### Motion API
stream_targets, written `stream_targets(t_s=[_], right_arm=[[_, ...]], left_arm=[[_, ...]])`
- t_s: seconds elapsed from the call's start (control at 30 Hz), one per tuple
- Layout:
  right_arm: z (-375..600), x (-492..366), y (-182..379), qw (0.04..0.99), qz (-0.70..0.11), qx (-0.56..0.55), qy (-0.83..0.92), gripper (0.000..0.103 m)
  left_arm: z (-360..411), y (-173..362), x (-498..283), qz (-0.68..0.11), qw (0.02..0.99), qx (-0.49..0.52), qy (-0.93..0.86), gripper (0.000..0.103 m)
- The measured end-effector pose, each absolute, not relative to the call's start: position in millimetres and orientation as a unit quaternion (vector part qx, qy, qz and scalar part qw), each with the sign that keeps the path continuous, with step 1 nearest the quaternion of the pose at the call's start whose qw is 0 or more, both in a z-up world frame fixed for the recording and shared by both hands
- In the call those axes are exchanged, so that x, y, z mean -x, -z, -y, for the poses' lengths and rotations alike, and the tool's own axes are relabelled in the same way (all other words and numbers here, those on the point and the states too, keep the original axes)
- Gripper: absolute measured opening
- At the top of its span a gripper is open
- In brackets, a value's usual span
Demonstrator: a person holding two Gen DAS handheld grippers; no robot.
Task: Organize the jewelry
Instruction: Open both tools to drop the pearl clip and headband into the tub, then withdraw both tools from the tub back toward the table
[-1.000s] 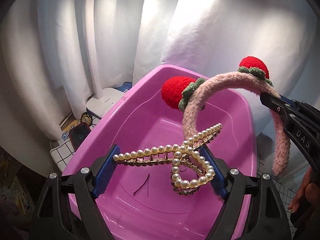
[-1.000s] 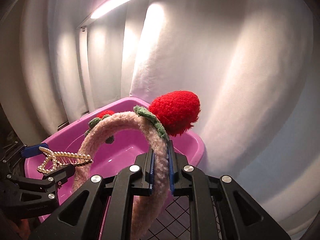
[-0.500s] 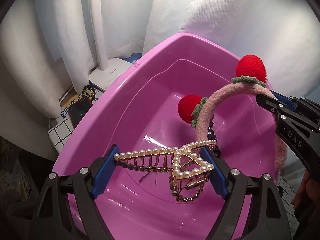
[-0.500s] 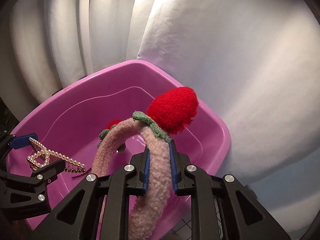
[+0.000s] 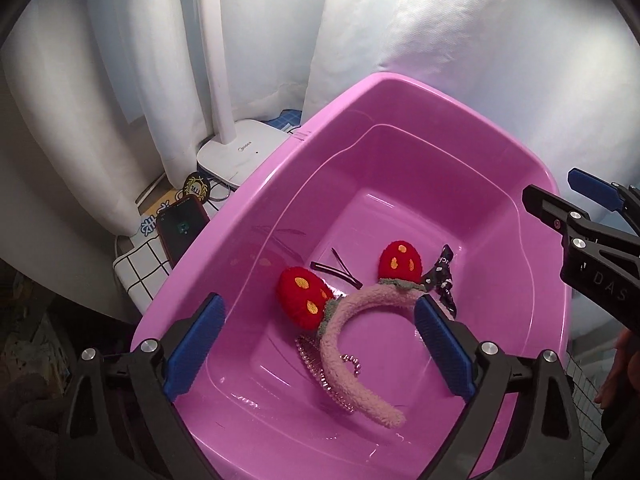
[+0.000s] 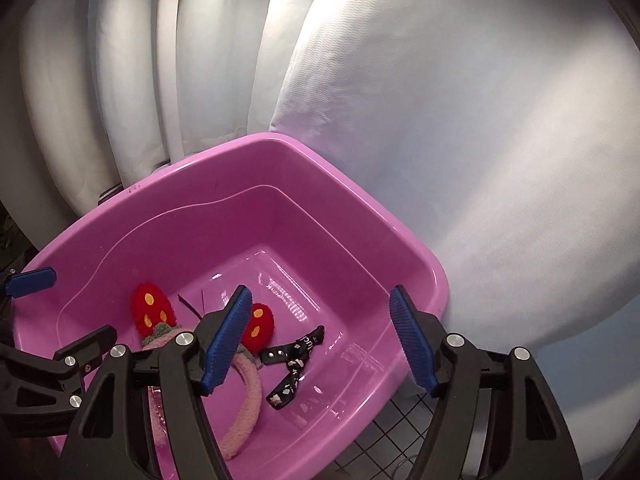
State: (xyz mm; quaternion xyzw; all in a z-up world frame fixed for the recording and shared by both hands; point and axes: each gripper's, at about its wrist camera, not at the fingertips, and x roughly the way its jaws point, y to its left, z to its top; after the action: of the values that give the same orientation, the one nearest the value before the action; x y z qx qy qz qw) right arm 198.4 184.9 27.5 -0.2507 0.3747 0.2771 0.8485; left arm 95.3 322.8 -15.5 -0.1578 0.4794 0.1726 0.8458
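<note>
Both tools (image 5: 318, 346) (image 6: 322, 338) gape empty over the pink tub (image 5: 420, 92) — only the left view shows the phone (image 5: 180, 230).

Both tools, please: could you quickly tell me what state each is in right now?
Left tool: open, holding nothing.
Right tool: open, holding nothing.

A glossy pink plastic tub (image 5: 400, 128) is seen. In it, a fuzzy pale-pink headband (image 5: 352, 344) carries two red plush strawberries (image 5: 304, 297) dotted with yellow-orange and collared in grey-green. Beside it, a black ribbon (image 6: 294, 364) is printed in white. Black frames and blue ribbed pads (image 5: 438, 346) are shown on each hand-held gripper.
</note>
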Motion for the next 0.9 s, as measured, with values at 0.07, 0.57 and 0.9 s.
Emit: stream_targets(t_s=[0.07,0.57,0.9], right_arm=[[-181,-195,-31,0.849,-0.376,0.244,-0.279,0.068],[-163,-173,-39,0.856,-0.377,0.206,-0.288,0.069],[-133,-153,-44,0.863,-0.378,0.181,-0.284,0.069]], left_arm=[[-322,14,-94,-0.479,0.846,0.157,-0.174,0.094],[-315,3,-81,-0.466,0.854,0.148,-0.175,0.094],[-302,-7,-70,-0.452,0.863,0.137,-0.178,0.094]])
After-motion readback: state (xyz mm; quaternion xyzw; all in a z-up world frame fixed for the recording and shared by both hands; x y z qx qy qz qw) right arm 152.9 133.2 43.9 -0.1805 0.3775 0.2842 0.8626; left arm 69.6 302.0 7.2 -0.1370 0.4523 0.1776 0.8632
